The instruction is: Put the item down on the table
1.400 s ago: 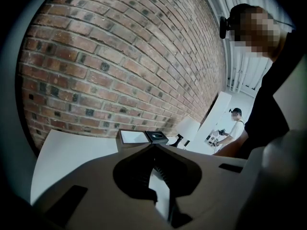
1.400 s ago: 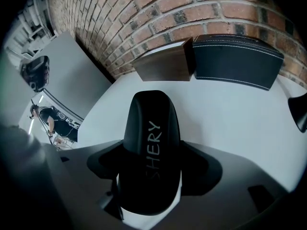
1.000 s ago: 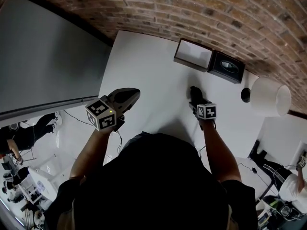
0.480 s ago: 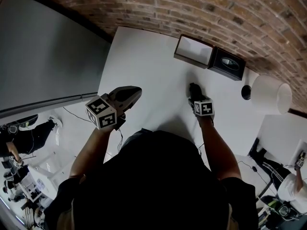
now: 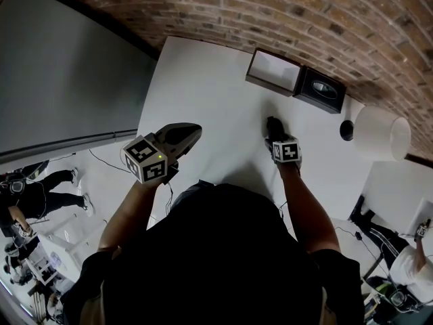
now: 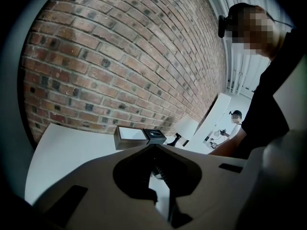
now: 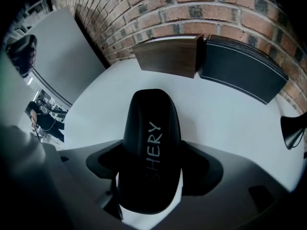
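Observation:
A black oblong case with pale lettering (image 7: 152, 143) sticks out forward between the jaws of my right gripper (image 7: 152, 166), which is shut on it. In the head view the case (image 5: 273, 126) is over the middle of the white table (image 5: 203, 87), low above it; I cannot tell whether it touches. My right gripper (image 5: 276, 135) is just behind it. My left gripper (image 5: 191, 131) hangs over the table's left edge, its jaws closed to a point with nothing between them (image 6: 154, 146).
A brown open box (image 5: 272, 73) and a black box (image 5: 323, 93) stand side by side at the table's far edge against the brick wall. A white lamp (image 5: 380, 135) is at the right. People stand on the floor at the lower left.
My right gripper has shifted a little forward over the table with the black case. The left gripper has barely moved.

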Motion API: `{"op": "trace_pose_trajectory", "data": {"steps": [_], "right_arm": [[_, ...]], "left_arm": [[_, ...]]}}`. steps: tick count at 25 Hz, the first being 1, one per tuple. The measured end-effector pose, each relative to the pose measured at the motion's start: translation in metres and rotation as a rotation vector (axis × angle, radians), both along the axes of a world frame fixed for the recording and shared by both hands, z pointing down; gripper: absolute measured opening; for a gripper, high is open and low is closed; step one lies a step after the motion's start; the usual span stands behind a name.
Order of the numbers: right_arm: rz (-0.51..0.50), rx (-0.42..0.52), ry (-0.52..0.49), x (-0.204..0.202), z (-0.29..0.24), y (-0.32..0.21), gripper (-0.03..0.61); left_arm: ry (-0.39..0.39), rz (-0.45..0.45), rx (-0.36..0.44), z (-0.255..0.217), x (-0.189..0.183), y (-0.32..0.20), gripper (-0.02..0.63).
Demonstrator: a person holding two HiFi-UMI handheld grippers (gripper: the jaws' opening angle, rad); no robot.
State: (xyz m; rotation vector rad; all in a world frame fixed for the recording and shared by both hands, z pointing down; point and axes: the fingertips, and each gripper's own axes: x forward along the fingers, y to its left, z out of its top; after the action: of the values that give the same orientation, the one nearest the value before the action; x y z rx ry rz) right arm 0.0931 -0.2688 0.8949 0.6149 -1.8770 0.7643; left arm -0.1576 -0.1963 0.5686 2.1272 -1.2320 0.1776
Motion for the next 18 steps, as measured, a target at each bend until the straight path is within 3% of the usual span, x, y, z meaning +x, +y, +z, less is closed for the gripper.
{"op": "trace_pose_trajectory", "data": {"steps": [18], "right_arm": [[0.056,0.012,-0.03,0.011,-0.019,-0.006,0.367]], "left_arm": [[-0.016,0.001,0.035,-0.011,-0.003,0.002,0.017]]}}
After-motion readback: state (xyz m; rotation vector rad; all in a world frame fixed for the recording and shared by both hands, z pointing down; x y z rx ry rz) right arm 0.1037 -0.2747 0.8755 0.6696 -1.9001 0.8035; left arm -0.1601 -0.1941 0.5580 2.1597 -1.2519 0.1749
